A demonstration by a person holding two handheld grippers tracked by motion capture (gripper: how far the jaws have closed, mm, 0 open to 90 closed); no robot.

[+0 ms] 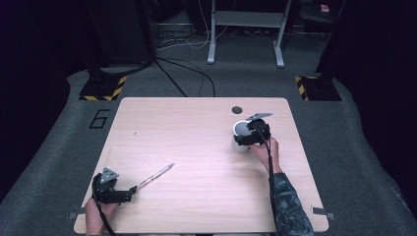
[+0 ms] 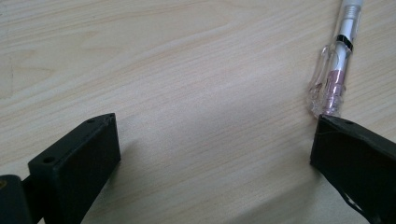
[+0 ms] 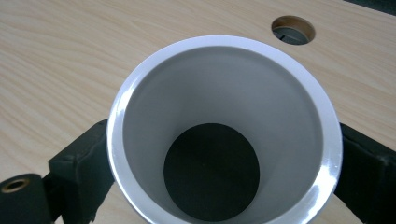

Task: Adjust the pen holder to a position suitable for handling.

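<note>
While the right gripper (image 1: 250, 133) clamps the white cup (image 1: 241, 130) at the table's (image 1: 196, 147) 2 o'clock area, the left gripper (image 1: 132, 190) sits at about 7 o'clock with its jaws spread wide and nothing between them. Step in hand, as I judge it: cup secured upright, pen (image 1: 156, 176) about to be picked up, probably to go into the cup

In the right gripper view the cup (image 3: 224, 126) stands rim-up, one black jaw on each side of its wall at 9 and 3 o'clock, apparently touching; inside is dark and looks empty. A round cable hole (image 3: 293, 29) in the tabletop lies beyond the rim at 1 o'clock

In the left gripper view the pen (image 2: 337, 60), clear barrel with a pinkish insert, runs up toward 1 o'clock; its near end is just off the tip of the jaw on that view's right, not between the jaws. In the high view the pen lies diagonally, near end at the left gripper, far end pointing toward 2 o'clock, well apart from the cup

Next move calls for shifting the left gripper sideways so the barrel sits between the jaws, then closing, lifting and carrying toward the cup. Risk: the pen rolls if a jaw nudges it
</note>
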